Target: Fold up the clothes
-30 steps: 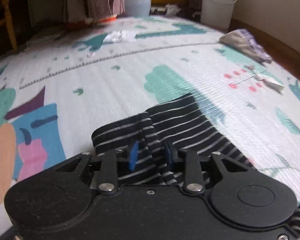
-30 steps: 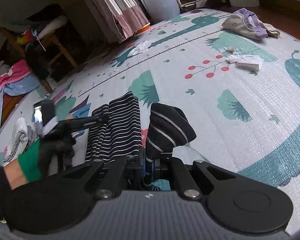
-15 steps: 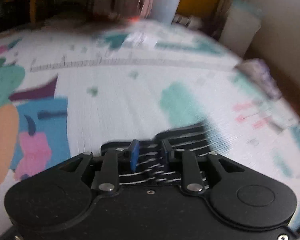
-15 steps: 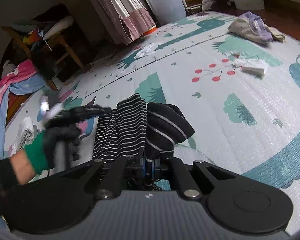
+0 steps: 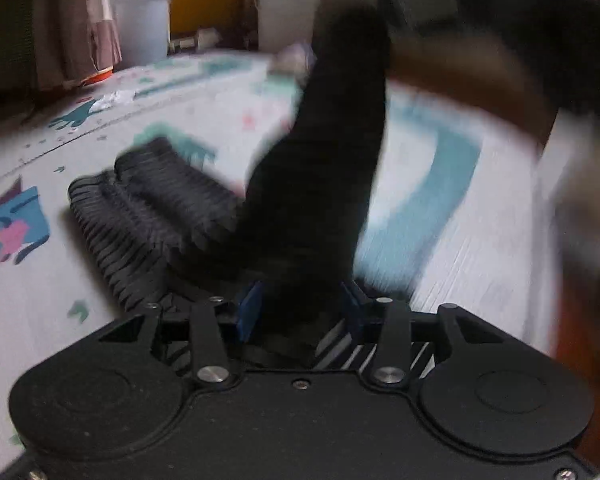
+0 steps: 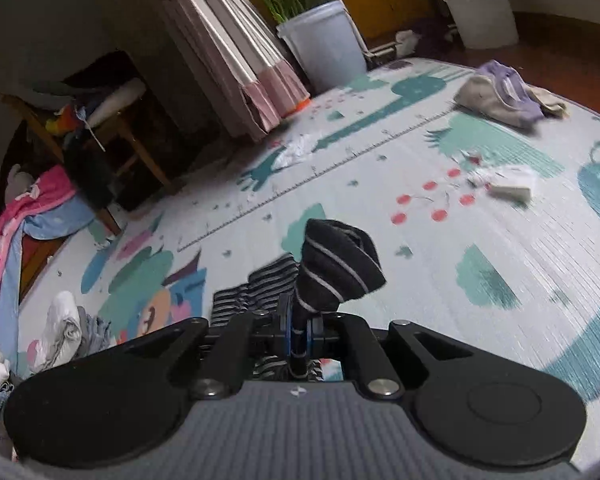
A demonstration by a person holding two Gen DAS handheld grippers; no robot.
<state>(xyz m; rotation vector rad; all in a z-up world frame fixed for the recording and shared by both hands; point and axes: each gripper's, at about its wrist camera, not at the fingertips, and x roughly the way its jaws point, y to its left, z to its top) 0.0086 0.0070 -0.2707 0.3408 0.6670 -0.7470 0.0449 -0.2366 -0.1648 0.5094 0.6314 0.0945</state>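
Note:
A black garment with thin white stripes (image 5: 152, 208) lies partly on the play mat (image 5: 480, 248), and part of it is pulled up as a dark, blurred column (image 5: 332, 168). My left gripper (image 5: 300, 312) has its blue pads apart with the striped cloth passing between them. My right gripper (image 6: 298, 332) is shut on a bunched end of the same garment (image 6: 336, 268), held above the mat. The rest of the garment (image 6: 260, 284) lies below and to the left. The left wrist view is heavily motion-blurred.
A grey and purple garment (image 6: 508, 96) lies at the mat's far right. White scraps (image 6: 508, 184) lie beside the cherry print. A white bucket (image 6: 328, 48), a curtain (image 6: 236, 68) and a wooden chair (image 6: 100, 132) stand at the back. Clothes (image 6: 64, 328) are piled at left.
The right gripper has lifted its end of the striped garment higher. The left gripper has swung right and its pads stand wider apart. The gloved left hand has left the right wrist view.

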